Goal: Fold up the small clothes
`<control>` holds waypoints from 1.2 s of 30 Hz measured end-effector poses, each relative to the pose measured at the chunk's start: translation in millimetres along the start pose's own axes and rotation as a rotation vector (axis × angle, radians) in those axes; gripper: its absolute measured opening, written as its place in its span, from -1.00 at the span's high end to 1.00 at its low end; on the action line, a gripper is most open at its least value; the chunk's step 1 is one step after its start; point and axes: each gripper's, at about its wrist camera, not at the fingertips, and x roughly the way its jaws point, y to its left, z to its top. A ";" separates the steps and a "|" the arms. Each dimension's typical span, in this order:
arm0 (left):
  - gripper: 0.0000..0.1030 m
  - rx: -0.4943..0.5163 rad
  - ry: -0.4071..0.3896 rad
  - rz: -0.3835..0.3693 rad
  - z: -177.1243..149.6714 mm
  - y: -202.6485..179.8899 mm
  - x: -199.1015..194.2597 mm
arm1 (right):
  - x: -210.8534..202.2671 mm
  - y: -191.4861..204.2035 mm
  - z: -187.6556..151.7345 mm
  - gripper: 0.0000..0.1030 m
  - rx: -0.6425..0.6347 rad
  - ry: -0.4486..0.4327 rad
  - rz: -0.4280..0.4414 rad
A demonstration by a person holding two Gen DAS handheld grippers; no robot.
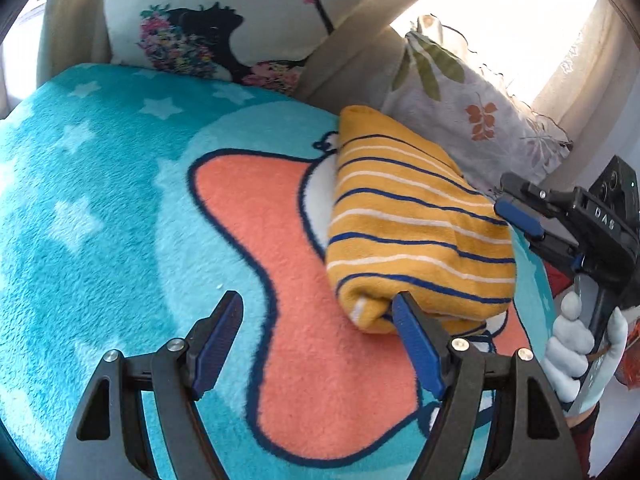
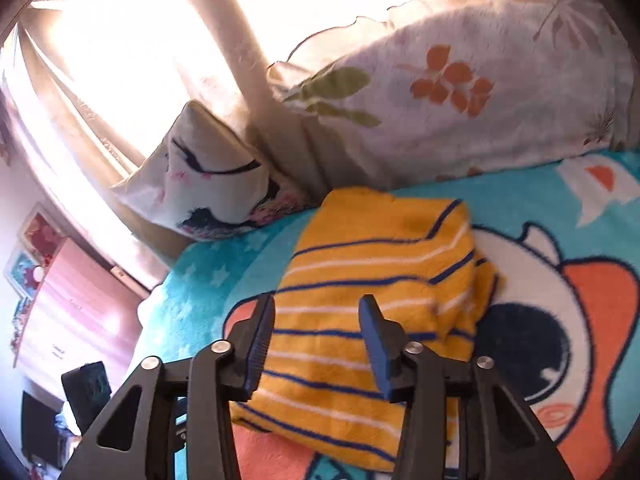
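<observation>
My left gripper and right gripper both sit spread, gripping nothing, at the near edges of the folded mustard-yellow garment with navy and white stripes on the turquoise fleece cartoon blanket.

Mustard garment striped navy and white, turquoise star-patterned blanket

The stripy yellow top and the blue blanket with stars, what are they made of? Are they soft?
The stripy yellow top looks like a soft knit, probably cotton: matte, slightly fuzzy, with woven-in navy and white stripes. The blue blanket looks like plush fleece, likely synthetic: its short, fluffy pile shows brushed tufts. Both seem soft, though looks alone cannot confirm the fibres.
</observation>
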 end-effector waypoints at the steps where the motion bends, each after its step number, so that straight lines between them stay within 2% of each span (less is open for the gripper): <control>1: -0.48 -0.007 -0.006 0.017 -1.6 4.4 -3.9 | 7.2 -5.8 -7.0 0.00 0.019 0.009 -0.036; 2: -0.48 -0.012 -0.016 0.024 -3.0 8.1 -9.2 | 13.2 -15.9 -14.5 0.13 0.047 0.019 -0.121; 3: -0.48 -0.016 -0.028 0.027 -3.9 11.6 -14.0 | 16.7 -30.6 -22.6 0.44 0.081 0.026 -0.185; 4: -0.48 -0.020 -0.041 0.030 -4.8 14.8 -19.2 | 15.1 -45.5 -31.2 0.50 0.126 0.024 -0.214; 5: -0.48 -0.023 -0.052 0.034 -4.9 17.1 -23.2 | 7.9 -59.3 -39.6 0.49 0.187 0.012 -0.232; 7: -0.48 -0.034 -0.066 0.037 -3.1 20.8 -26.2 | -10.3 -79.7 -56.2 0.14 0.309 -0.001 -0.318; 8: -0.48 -0.040 -0.067 0.033 -0.6 22.1 -24.8 | -22.4 -83.0 -62.6 0.04 0.340 -0.034 -0.328; 11: -0.48 -0.043 -0.075 0.031 4.1 23.6 -23.6 | -52.3 -59.8 -67.2 0.04 0.302 -0.147 -0.302; 14: -0.48 -0.044 -0.094 0.049 7.0 26.4 -27.4 | -66.9 -0.7 -58.4 0.04 0.125 -0.240 -0.277; 17: -0.48 -0.048 -0.110 0.071 7.6 32.3 -36.6 | -35.8 56.3 -54.2 -0.03 -0.049 -0.178 -0.197; 21: -0.48 -0.046 -0.140 0.101 8.1 39.7 -55.4 | 31.2 93.2 -69.9 -0.03 -0.174 -0.034 -0.210; 23: -0.48 -0.040 -0.156 0.115 8.2 40.9 -64.0 | 63.4 90.1 -85.2 -0.03 -0.213 0.076 -0.288; 24: -0.48 -0.034 -0.166 0.119 8.2 40.6 -67.9 | 73.6 82.9 -92.9 -0.03 -0.208 0.112 -0.325; 25: -0.48 -0.025 -0.176 0.123 8.3 39.5 -71.2 | 74.4 76.3 -100.6 -0.03 -0.195 0.112 -0.326; 27: -0.50 -0.002 -0.192 0.131 8.7 35.1 -74.0 | 62.9 68.4 -109.1 -0.20 -0.202 0.087 -0.321; 30: -0.50 0.034 -0.196 0.136 8.8 24.2 -69.6 | 43.3 50.8 -116.6 -0.22 -0.156 0.104 -0.301; 33: -0.50 0.065 -0.194 0.149 6.7 10.3 -63.0 | 11.7 37.3 -119.3 -0.24 -0.050 0.044 -0.240; 36: -0.54 0.098 -0.225 0.193 3.2 -3.3 -64.5 | -18.5 29.2 -116.4 -0.33 -0.012 -0.042 -0.263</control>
